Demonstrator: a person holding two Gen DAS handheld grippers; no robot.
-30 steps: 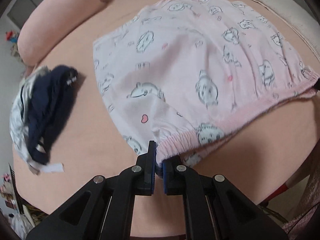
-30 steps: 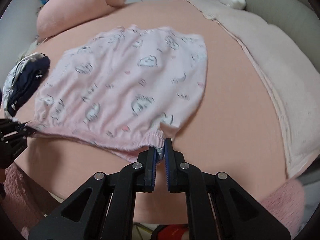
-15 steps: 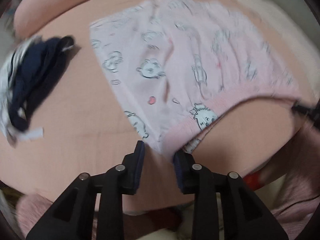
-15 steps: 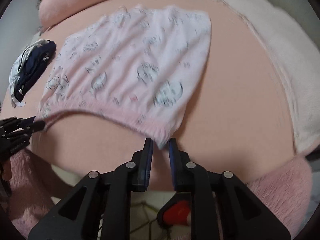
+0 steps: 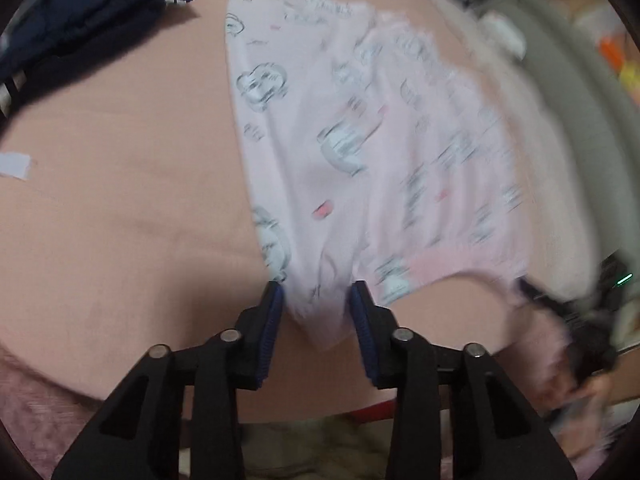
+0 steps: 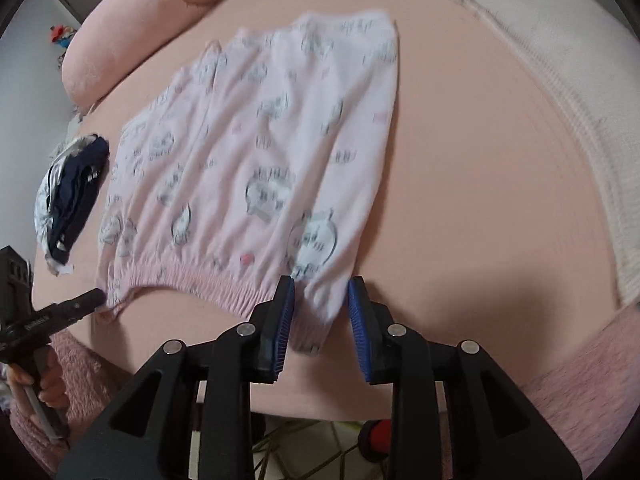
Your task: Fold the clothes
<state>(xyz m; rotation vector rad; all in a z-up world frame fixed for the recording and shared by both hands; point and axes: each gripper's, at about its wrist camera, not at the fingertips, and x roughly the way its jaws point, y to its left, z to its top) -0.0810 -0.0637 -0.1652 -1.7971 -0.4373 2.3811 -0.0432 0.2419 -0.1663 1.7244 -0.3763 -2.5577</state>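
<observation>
Left view: my left gripper (image 5: 316, 296) has just eased its jaws, now apart, the soft printed shorts (image 5: 360, 152) corner loose between blue ribbed pads (no readable writing).

Right view: my right gripper (image 6: 320, 294) has just been parting too, ribbed waistband corner between, on the peach sheet (image 6: 480, 160).

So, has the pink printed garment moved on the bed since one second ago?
Yes. In the right wrist view, the pink printed garment now lies farther from the pink pillow, nearer the bed edge.

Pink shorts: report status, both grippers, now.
Left gripper open, right gripper open, jaws just parted; waistband corners loose between them. Pink shorts flat on bed, unfolded. Navy garment lies apart, clear.
</observation>
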